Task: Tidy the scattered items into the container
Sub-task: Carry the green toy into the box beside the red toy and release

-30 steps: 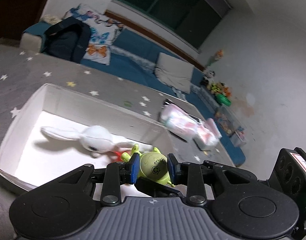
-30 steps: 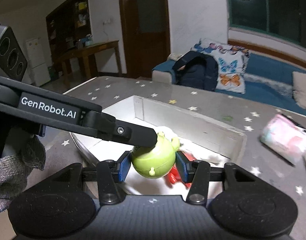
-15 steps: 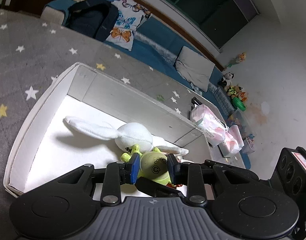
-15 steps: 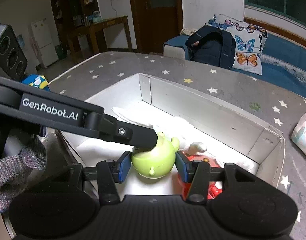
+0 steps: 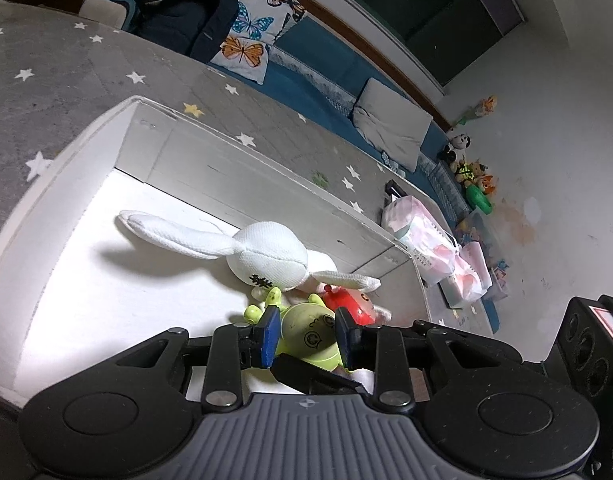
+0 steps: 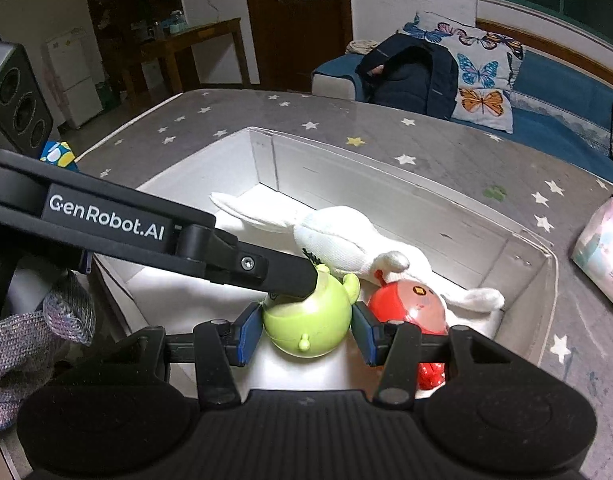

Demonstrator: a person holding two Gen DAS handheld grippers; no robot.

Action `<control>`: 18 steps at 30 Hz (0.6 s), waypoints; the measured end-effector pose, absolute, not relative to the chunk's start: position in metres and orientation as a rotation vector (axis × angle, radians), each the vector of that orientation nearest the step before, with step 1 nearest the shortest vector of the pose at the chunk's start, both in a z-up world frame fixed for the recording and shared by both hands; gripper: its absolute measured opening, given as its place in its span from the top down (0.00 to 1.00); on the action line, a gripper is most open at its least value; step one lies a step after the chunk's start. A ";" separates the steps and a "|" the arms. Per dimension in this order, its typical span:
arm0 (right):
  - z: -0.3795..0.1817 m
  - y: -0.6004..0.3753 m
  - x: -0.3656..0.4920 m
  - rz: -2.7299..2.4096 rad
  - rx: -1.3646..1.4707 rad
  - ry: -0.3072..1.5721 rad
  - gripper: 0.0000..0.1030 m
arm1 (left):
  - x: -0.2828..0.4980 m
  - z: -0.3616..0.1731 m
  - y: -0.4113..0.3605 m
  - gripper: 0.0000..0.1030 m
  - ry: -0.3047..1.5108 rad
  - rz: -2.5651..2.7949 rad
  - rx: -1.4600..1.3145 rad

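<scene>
Green toy [image 6: 308,322] glossy smooth plastic; rabbit [image 5: 268,254] white knitted cloth; box [image 6: 386,184] matt white card.

You see green round toy [image 6: 308,326] with stubby ears, low over white floor of open white box [image 5: 242,168], near right end. Your two hand-held grippers pinch it from two sides. White plush rabbit [image 5: 266,254] lies flat behind it, ears stretched left. Red round toy [image 6: 410,310] just beside green one, against rabbit.

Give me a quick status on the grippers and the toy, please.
Left gripper and right gripper both shut on green toy. Toy low inside box. Red toy and rabbit close beside.
</scene>
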State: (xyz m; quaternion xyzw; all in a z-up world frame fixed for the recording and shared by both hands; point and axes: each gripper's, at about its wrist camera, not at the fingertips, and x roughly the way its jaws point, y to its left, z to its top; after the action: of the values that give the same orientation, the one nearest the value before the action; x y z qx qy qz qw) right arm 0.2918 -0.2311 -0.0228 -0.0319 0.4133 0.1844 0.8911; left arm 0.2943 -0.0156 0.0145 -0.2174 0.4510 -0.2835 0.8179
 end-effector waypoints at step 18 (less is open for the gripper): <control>-0.029 -0.238 0.295 0.321 -0.081 0.882 0.52 | 0.297 0.007 -0.030 0.68 0.976 -0.597 -0.459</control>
State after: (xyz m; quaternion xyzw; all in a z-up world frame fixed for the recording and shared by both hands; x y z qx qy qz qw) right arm 0.2950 -0.2379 -0.0288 -0.0388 0.4247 0.1547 0.8912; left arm 0.2967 -0.0301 0.0069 -0.2152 0.4576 -0.2800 0.8160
